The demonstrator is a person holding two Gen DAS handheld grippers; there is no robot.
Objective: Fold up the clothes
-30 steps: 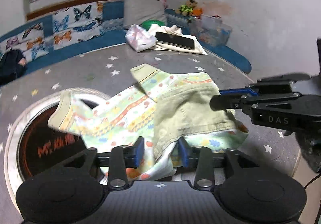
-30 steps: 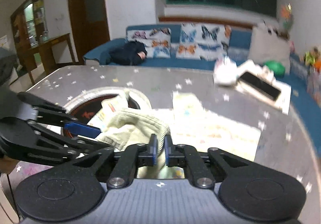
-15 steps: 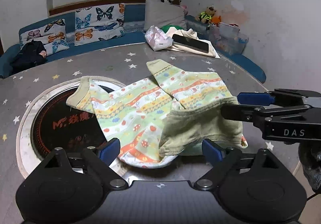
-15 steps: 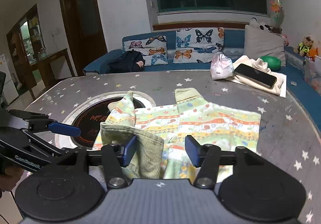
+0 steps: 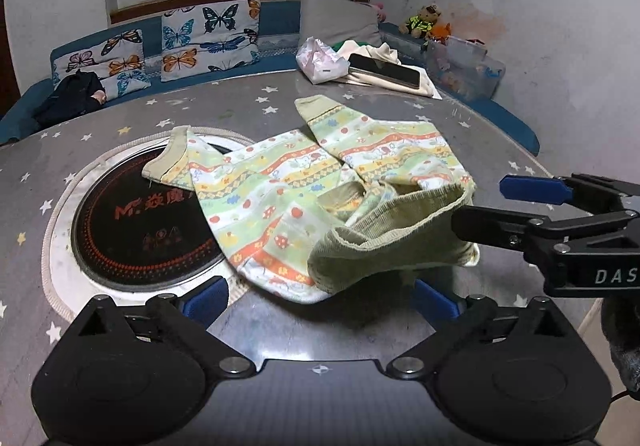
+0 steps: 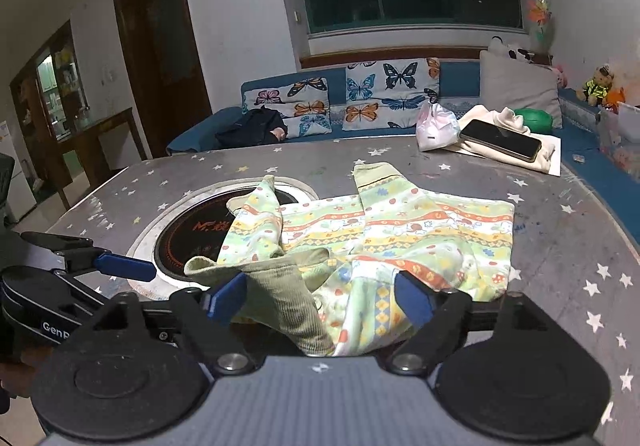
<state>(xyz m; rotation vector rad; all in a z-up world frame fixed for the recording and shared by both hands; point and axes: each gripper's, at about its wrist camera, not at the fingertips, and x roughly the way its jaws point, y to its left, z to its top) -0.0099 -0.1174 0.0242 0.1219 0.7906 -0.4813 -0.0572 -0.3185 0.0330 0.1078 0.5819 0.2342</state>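
A small patterned shirt [image 5: 304,182] in light green, yellow and orange lies on the grey starred table [image 5: 120,118], with its olive ribbed hem [image 5: 384,242] folded up over the body. The shirt also shows in the right wrist view [image 6: 400,234]. My left gripper [image 5: 320,298] is open, just short of the folded hem, holding nothing. My right gripper [image 6: 320,300] is open over the near edge of the shirt, and it shows at the right in the left wrist view [image 5: 480,206]. The left gripper shows at the left in the right wrist view [image 6: 124,266].
A round black hotplate inset [image 5: 132,214] sits in the table under one sleeve. At the far side lie a phone [image 5: 384,70] on a cream cloth and a white plastic bag [image 5: 320,60]. A blue sofa with butterfly cushions [image 6: 360,94] stands behind.
Both grippers let go of the shirt's hem, opened wide and drew back. The folded hem now rests on the shirt's body.
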